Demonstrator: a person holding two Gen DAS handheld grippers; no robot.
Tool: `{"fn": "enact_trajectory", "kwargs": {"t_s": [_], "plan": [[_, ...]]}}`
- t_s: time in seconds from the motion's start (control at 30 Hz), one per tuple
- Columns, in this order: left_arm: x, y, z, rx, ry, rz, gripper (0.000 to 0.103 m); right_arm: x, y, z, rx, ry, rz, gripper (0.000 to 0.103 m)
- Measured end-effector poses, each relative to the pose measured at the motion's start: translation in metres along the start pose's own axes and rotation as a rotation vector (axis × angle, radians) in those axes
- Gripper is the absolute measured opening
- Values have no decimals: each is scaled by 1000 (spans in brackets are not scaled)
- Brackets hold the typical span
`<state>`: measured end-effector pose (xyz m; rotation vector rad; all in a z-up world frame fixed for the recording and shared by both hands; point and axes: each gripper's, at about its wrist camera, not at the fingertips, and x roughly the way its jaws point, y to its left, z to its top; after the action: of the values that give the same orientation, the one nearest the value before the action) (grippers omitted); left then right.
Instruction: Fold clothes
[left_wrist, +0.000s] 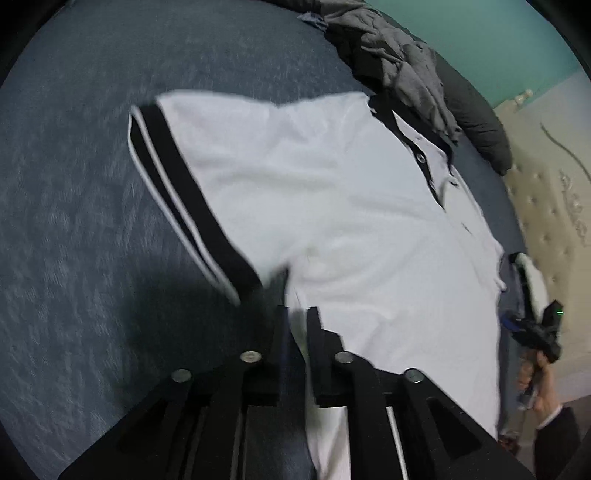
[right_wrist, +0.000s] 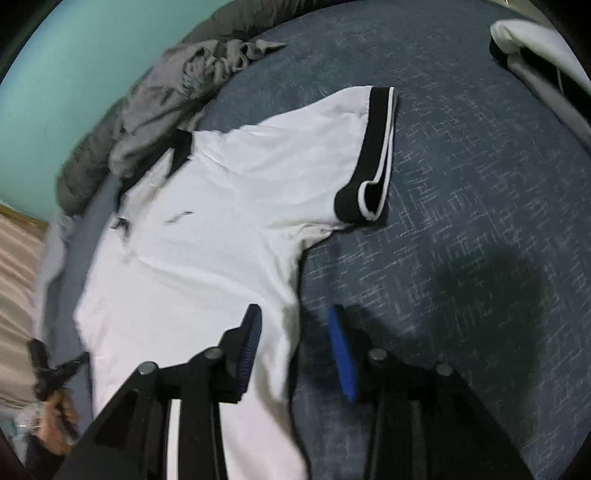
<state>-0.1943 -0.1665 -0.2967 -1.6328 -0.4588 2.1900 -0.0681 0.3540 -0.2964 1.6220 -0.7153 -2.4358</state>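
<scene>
Smooth white cloth shirt (left_wrist: 332, 206) on matt, woven blue bedcover (left_wrist: 81, 184)

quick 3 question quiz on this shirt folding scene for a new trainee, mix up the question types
1. True or false: the white polo shirt lies spread on the blue bedcover.
2. Multiple choice: the right gripper has its fingers A) wide apart, straddling the shirt's side edge, B) shut on a sleeve, C) shut on the collar.
3. Fill in: the sleeve cuff is trimmed in ____ with a thin white stripe.

Key
1. True.
2. A. One finger is over the shirt, the blue-padded one over the bedcover.
3. Black.

Extra note: the left gripper has its fingers close together with white fabric between them, at the side seam below the sleeve. A crumpled grey garment lies beyond the collar.
</scene>
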Motion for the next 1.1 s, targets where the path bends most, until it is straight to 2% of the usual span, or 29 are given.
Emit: {"fn": "enact_trajectory", "kwargs": {"t_s": [0.2, 0.27, 0.33, 0.4, 0.43, 0.6, 0.7, 0.77, 0.8, 0.87, 0.9, 0.93, 1.0, 1.1], "plan": [[13, -4, -24, 31, 57, -12, 15, 7, -1, -21, -45, 86, 52, 38], [16, -6, -30, 38, 67, -9, 5, 10, -3, -27, -34, 101, 64, 38], [14, -6, -32, 45, 65, 3, 3, 12, -3, -33, -35, 115, 64, 26], [6, -5, -33, 52, 51, 17, 2, 13, -2, -38, -38, 123, 61, 7], [2, -4, -31, 47, 40, 24, 2, 12, -2, -39, -37, 119, 60, 3], [-7, 4, -28, 33, 23, 43, 2, -2, -3, -32, -27, 45, -10, 0], [-5, 5, -29, 28, 21, 48, 2, -4, -5, -31, -15, 53, 30, 0], [-3, 6, -30, 30, 25, 56, 2, 0, -4, -34, 4, 85, 103, 3], [-2, 7, -31, 37, 30, 65, 2, 4, -3, -36, 12, 110, 108, 18], [-2, 7, -31, 40, 28, 70, 2, 11, 2, -41, -2, 136, 85, 40], [-3, 7, -30, 41, 24, 72, 2, 13, 4, -44, -19, 140, 76, 39], [-4, 6, -29, 43, 20, 74, 2, 14, 7, -47, -39, 139, 69, 36], [-6, 5, -26, 49, 13, 81, 2, 14, 9, -52, -59, 137, 64, 6], [-9, 6, -21, 61, 10, 95, 2, 8, 9, -55, -83, 117, 49, 2]]}}
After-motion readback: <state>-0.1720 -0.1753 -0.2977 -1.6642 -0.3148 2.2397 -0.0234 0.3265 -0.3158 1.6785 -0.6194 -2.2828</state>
